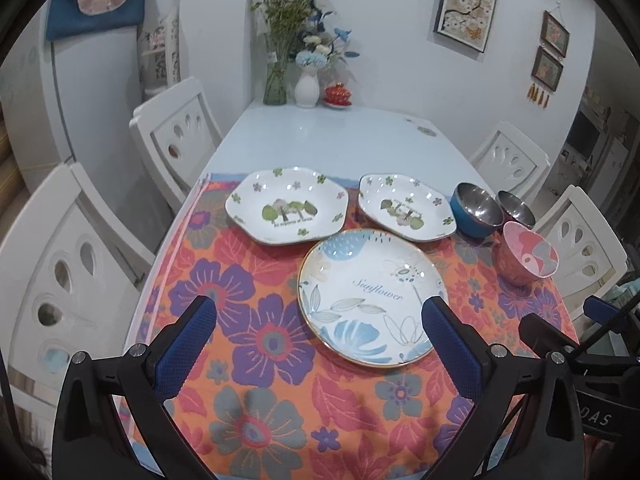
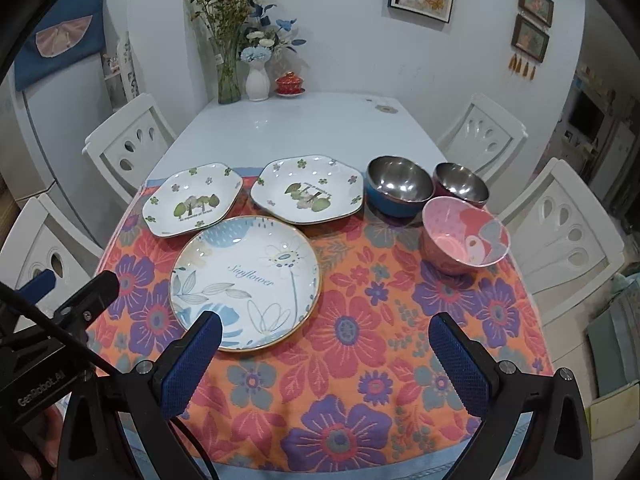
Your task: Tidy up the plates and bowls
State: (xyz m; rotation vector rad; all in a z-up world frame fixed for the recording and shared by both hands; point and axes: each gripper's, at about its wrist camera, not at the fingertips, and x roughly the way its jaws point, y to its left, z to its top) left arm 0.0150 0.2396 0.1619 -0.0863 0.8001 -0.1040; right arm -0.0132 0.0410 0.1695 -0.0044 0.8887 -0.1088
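Left tool (image 1: 319,322) spread wide, released, nothing between its blue textured pads, hanging above the near part of the orange floral cloth (image 1: 256,320) that covers the near half of the pale blue glossy bench (image 1: 320,136). Right tool (image 2: 325,340) likewise released and empty, above the same cloth. Round white plate with blue leaf print and the word "Sunflower" (image 1: 372,292) lies flat nearest the tools, left of the cloth's middle in the right wrist view. Behind it, two white scalloped plates with green tree motif: left one (image 1: 285,207), right one (image 1: 406,207), side by side; the round plate's far rim sits just beside both, contact not clear. To the right, blue-sided steel-lined bowl (image 2: 400,190) just beside the right scalloped plate; maroon-sided steel-lined bowl (image 2: 461,183) next to it, rims close. Pink patterned bowl (image 2: 466,238) stands upright in front of those two, near the cloth's right edge. Far end of bench: glass vase of dried flowers (image 2: 229,80), white vase with blue flowers (image 2: 257,80), small red lidded cup on saucer (image 2: 289,82). White chairs (image 2: 128,148) flank both sides.
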